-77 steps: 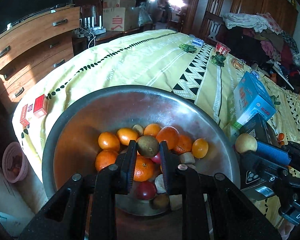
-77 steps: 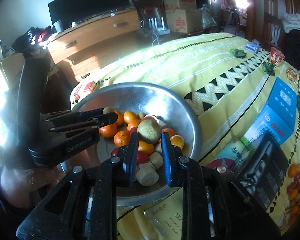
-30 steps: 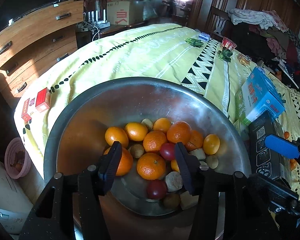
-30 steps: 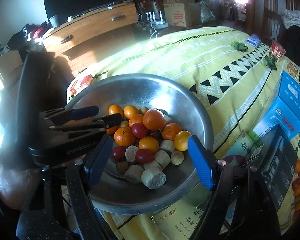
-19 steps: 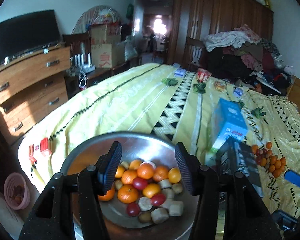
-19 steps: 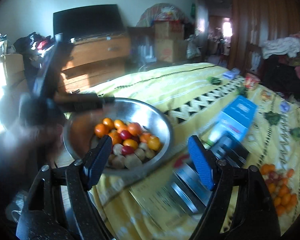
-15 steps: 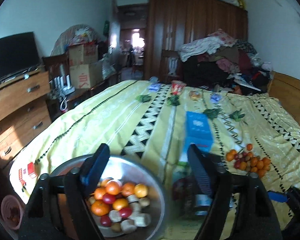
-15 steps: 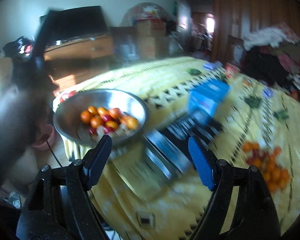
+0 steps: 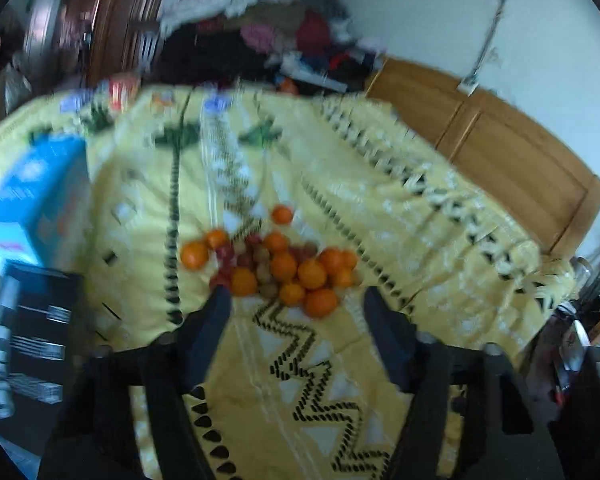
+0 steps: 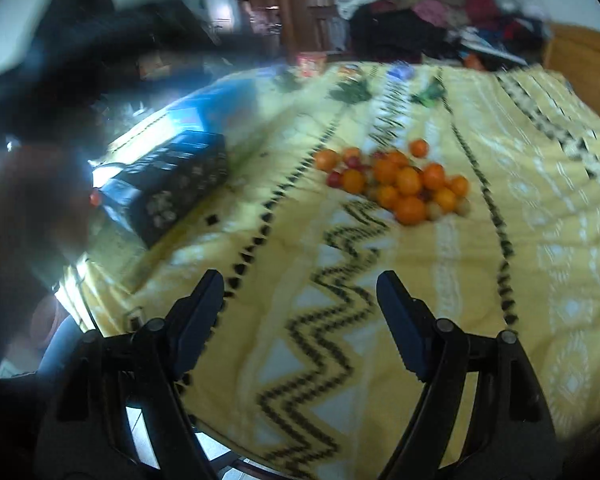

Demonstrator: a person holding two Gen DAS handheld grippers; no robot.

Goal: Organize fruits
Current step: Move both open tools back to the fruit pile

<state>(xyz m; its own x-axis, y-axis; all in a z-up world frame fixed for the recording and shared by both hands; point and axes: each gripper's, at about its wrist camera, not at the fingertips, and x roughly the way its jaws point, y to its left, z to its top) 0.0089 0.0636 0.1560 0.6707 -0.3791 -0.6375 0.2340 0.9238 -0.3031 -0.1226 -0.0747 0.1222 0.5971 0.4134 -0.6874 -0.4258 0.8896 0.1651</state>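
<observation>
Both hand-held grippers, left [image 9: 296, 304] and right [image 10: 300, 292], spread, empty, near fruit pile [image 9: 276, 264] on bed [image 9: 420, 216]. Best: pick 1 edge orange [image 9: 194, 255], pinch gently.

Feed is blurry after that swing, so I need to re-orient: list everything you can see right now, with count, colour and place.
fruit pile: many, count unclear from blur; orange, red and tan pieces; loose on the bedspread ahead of both grippers
single orange: one, orange, lying apart just beyond the pile
bedspread: one, yellow with black zigzags, covering the bed
blue box: one, blue, on the bed left of the pile
black box: one, black, nearer than the blue box
clothes heap: one, mixed colours, beyond the bed
headboard: one, light wood, right of the bed
left gripper: open, empty, just short of the pile
right gripper: open, empty, farther back
</observation>
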